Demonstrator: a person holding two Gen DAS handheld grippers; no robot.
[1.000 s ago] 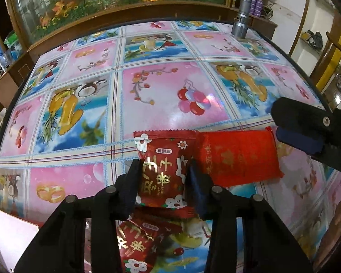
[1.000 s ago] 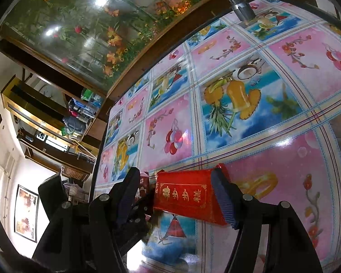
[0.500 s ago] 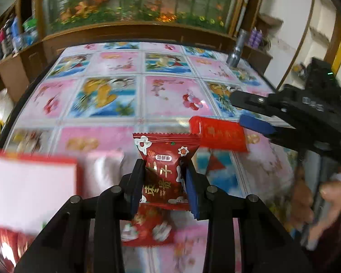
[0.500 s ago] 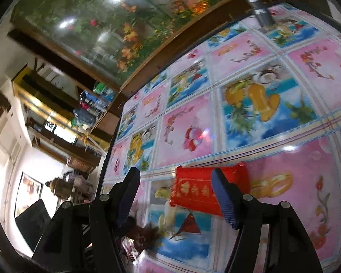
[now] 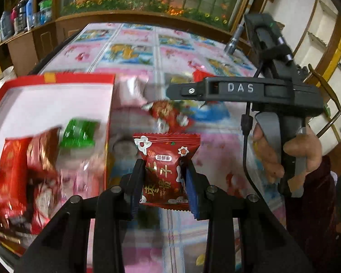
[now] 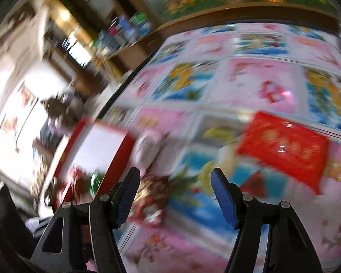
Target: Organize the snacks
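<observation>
Snacks: a dark red packet (image 5: pixel 168 168) with white flowers and gold characters is pinched across its lower half between the jaws of the left gripper (image 5: pixel 163 182), which are closed firmly on it and carry it clear of the desk (image 5: pixel 216 145). To the left of these jaws lies the open red-walled box (image 5: pixel 56 79), white inside, already holding several wrappers, one of them green (image 5: pixel 79 134); blur hides the rest. Ahead of the jaws a second dark red packet (image 5: pixel 168 113) lies on the desk.

The right gripper (image 6: pixel 175 195) has its jaws spread wide and holds nothing. The loose dark red packet (image 6: pixel 152 195) sits just ahead of and between them. A flat bright red pouch (image 6: pixel 284 150) with gold print lies further ahead and to the right.

Risks, as judged: the glossy, pillow-shaped film may slide out of a narrow pinch during a fast swing. A release short of the box wall would drop the packet outside. Both grippers work close together and could collide.
</observation>
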